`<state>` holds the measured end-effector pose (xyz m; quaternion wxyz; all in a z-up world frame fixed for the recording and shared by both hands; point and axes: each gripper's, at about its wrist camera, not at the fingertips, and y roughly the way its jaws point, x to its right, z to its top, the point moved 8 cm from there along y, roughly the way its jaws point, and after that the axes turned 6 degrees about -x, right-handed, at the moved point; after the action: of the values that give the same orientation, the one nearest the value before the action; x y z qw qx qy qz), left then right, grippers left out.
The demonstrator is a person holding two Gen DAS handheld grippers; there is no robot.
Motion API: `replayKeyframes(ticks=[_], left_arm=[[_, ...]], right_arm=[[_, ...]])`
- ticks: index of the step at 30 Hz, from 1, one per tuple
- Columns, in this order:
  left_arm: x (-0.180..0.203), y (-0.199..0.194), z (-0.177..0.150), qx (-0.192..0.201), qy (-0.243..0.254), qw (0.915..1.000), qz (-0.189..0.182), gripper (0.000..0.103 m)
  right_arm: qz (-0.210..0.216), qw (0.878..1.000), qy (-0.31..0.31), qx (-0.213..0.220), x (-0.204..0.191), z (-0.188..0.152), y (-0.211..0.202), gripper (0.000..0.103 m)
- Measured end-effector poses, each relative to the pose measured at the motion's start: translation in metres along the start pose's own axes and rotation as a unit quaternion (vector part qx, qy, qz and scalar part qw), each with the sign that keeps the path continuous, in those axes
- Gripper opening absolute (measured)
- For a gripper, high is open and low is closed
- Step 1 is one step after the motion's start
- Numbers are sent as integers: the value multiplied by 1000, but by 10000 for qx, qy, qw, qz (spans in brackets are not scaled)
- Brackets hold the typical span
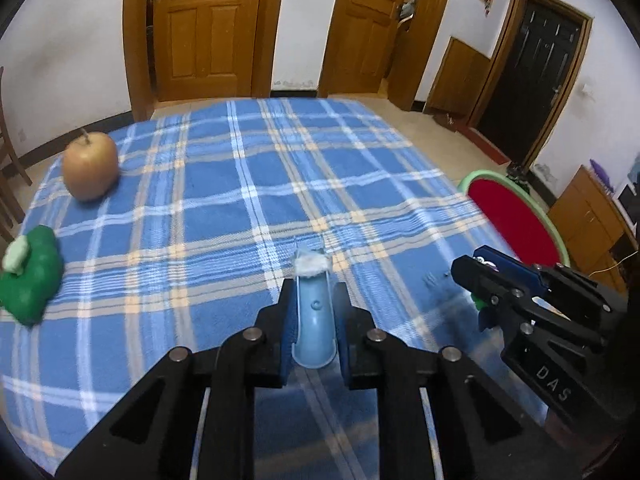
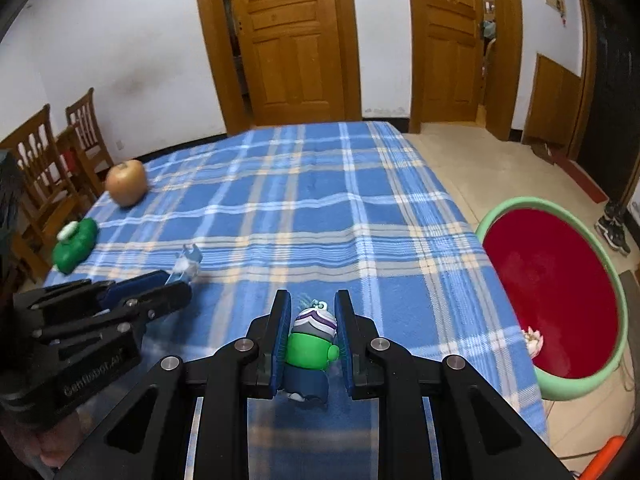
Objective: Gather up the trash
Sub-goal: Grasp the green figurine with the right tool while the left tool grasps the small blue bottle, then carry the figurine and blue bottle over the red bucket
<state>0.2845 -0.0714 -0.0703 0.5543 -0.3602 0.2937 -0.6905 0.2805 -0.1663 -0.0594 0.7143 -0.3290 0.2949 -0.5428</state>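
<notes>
My left gripper [image 1: 313,292] is shut on a light blue plastic tube [image 1: 314,320] with white fluff at its tip, held just above the blue plaid tablecloth [image 1: 248,200]. My right gripper [image 2: 311,320] is shut on a small green toy figure [image 2: 310,344] with a striped cap and blue trousers. The right gripper shows at the right of the left wrist view [image 1: 532,300]. The left gripper shows at the left of the right wrist view [image 2: 120,300]. A red basin with a green rim [image 2: 556,292] stands on the floor right of the table, with a small pink item [image 2: 532,340] inside.
An apple [image 1: 90,166] and a green toy [image 1: 30,276] with a white piece on top lie at the table's far left. Wooden chairs [image 2: 44,172] stand left of the table. Wooden doors [image 2: 288,40] are behind. The table's right edge [image 2: 500,280] is next to the basin.
</notes>
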Motion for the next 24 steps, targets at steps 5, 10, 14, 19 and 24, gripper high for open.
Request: replayKeyframes(ticks=[5, 10, 14, 19, 24], left_arm=[[-2, -43, -3, 206, 36, 9998, 1, 18], [-6, -75, -17, 502, 150, 9984, 233, 18], [-6, -85, -35, 500, 78, 9987, 68, 18], [-2, -90, -47, 533, 106, 9985, 59, 18], [3, -88, -47, 584, 109, 9982, 36, 18]], right_arm=[[-176, 9984, -144, 514, -14, 1, -47, 22], [-143, 9970, -37, 759, -23, -10, -78, 22], [10, 9975, -51, 712, -34, -27, -85, 22], [120, 9979, -103, 626, -43, -37, -81, 22], [123, 9984, -116, 532, -42, -39, -78, 22]])
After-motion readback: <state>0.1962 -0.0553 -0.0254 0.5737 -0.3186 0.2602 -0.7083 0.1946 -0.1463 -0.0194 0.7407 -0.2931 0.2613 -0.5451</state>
